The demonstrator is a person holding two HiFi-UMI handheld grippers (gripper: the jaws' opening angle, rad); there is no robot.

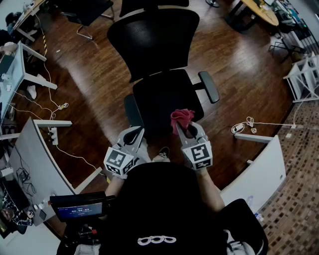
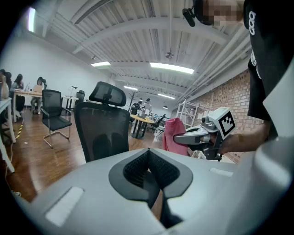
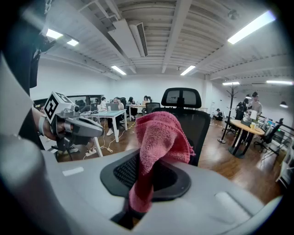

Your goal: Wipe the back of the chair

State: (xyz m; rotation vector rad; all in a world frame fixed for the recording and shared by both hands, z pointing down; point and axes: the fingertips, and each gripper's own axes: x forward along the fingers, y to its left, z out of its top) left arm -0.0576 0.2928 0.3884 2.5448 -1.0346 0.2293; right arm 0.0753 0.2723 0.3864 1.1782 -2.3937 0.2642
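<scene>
A black office chair stands on the wood floor in front of me, its mesh back (image 1: 154, 42) on the far side and its seat (image 1: 167, 99) toward me. A pink cloth (image 1: 182, 118) hangs over the seat's near edge, pinched in my right gripper (image 1: 185, 127). In the right gripper view the cloth (image 3: 158, 137) bunches up between the jaws, with the chair back (image 3: 204, 131) and headrest (image 3: 181, 97) behind it. My left gripper (image 1: 134, 132) is shut and holds nothing, level with the right one, just left of the seat. The left gripper view shows the chair back (image 2: 103, 133) ahead.
White desks (image 1: 35, 154) and a white partition (image 1: 259, 164) flank me on both sides. Cables and a power strip (image 1: 55, 134) lie on the floor at left, and another cable (image 1: 246, 124) at right. A white rack (image 1: 304, 79) and a round table (image 1: 261, 10) stand at far right.
</scene>
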